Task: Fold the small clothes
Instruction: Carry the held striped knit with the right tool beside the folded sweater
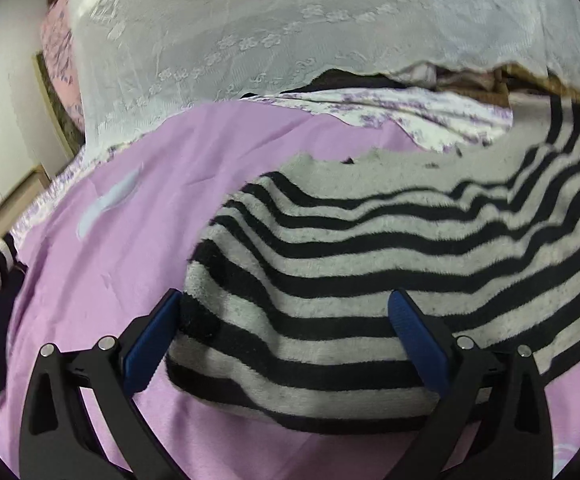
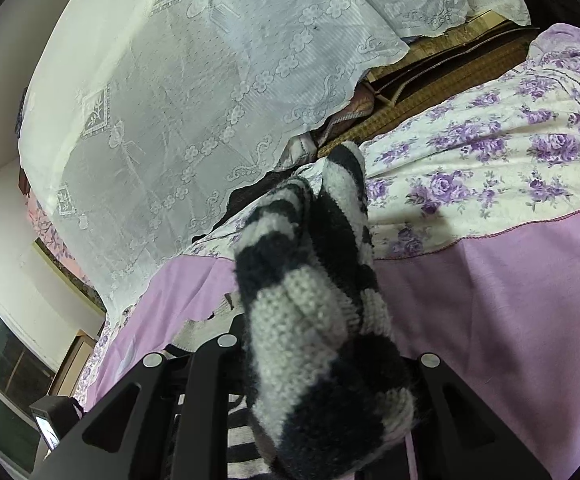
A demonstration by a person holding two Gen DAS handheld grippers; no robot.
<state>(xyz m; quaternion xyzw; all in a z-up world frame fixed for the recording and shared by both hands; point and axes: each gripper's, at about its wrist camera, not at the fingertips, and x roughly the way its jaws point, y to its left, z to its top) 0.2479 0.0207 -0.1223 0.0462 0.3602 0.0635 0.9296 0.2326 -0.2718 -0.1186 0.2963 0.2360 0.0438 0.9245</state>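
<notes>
Striped sweater [image 1: 329, 264], grey-black knit, rumpled on purple sheet [image 1: 130, 184]. Left gripper [image 1: 286, 320] spread wide; right gripper [image 2: 321, 364] pinching bunched sweater fold.

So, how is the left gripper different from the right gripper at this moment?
The left gripper has its jaws wide apart, while the right gripper has its jaws closed on a bunched part of the striped sweater.
The left gripper's blue pads are bare and easy to see; the right gripper's pads are hidden by the knit.
The left gripper has flat sweater lying between its jaws, ungripped.
Both are black and point over the purple bedsheet.
</notes>
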